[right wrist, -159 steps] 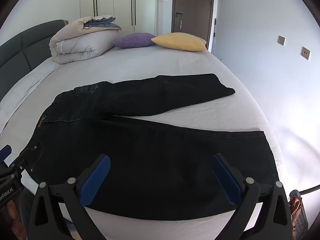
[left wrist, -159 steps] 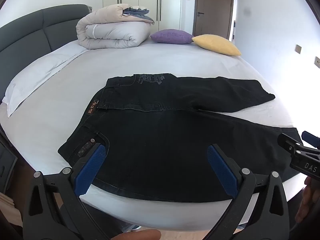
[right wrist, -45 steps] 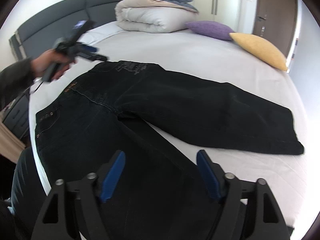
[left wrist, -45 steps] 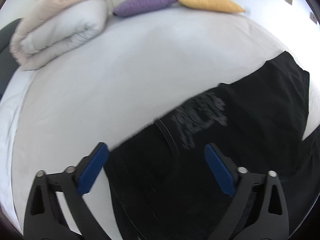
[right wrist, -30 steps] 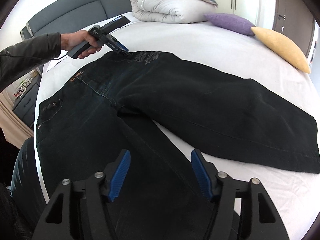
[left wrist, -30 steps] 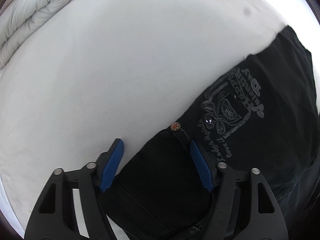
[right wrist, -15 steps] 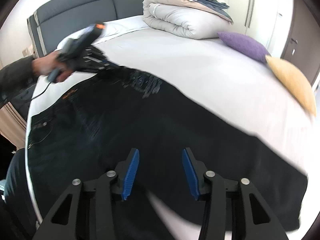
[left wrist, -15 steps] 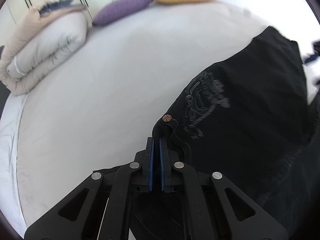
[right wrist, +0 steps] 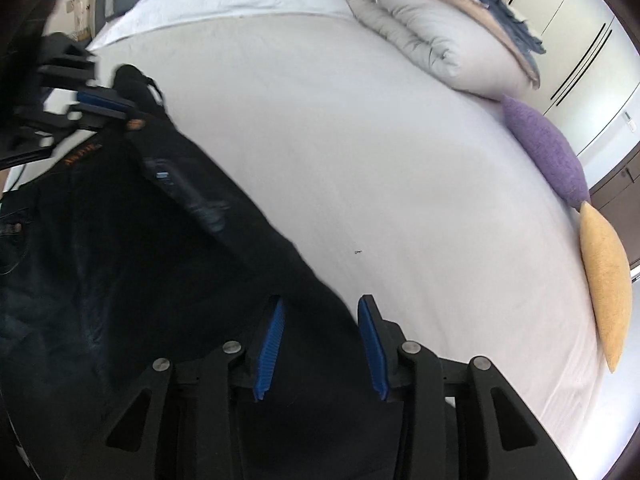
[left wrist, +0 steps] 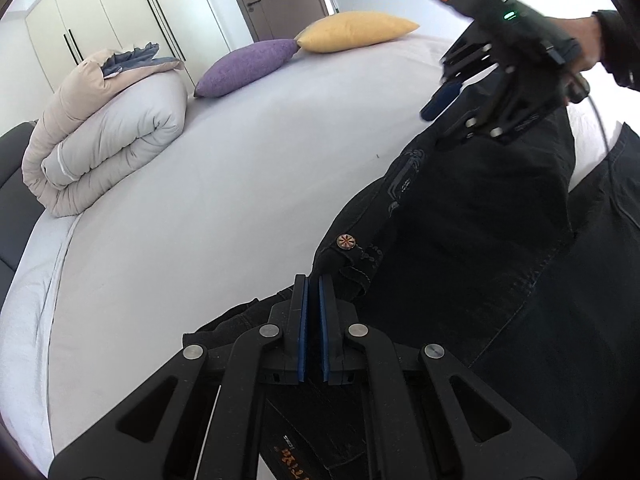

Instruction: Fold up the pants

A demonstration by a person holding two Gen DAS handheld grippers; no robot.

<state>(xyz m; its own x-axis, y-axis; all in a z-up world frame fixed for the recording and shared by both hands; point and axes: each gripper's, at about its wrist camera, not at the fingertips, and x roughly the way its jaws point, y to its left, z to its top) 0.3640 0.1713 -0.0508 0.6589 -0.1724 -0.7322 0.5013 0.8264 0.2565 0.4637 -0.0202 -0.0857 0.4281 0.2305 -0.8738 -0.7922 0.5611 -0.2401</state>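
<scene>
The left gripper point(left wrist: 311, 300) is clamped tight on the waistband corner of the black pants point(left wrist: 472, 216), just beside the copper button point(left wrist: 345, 241), and holds that corner lifted off the bed point(left wrist: 248, 168). The right gripper point(right wrist: 320, 334) has its jaws partly apart; they have just been closing around the far leg's edge, cloth sits between the blue pads point(right wrist: 272, 336), but no firm pinch shows. The step in hand looks like the lengthwise fold, one leg over the other. Next the right jaws must bite, then both hands carry that edge across together. The pants lie toward the bed's near edge; the rolled duvet point(left wrist: 104, 136) and two cushions point(left wrist: 248, 66) sit well apart at the far side
</scene>
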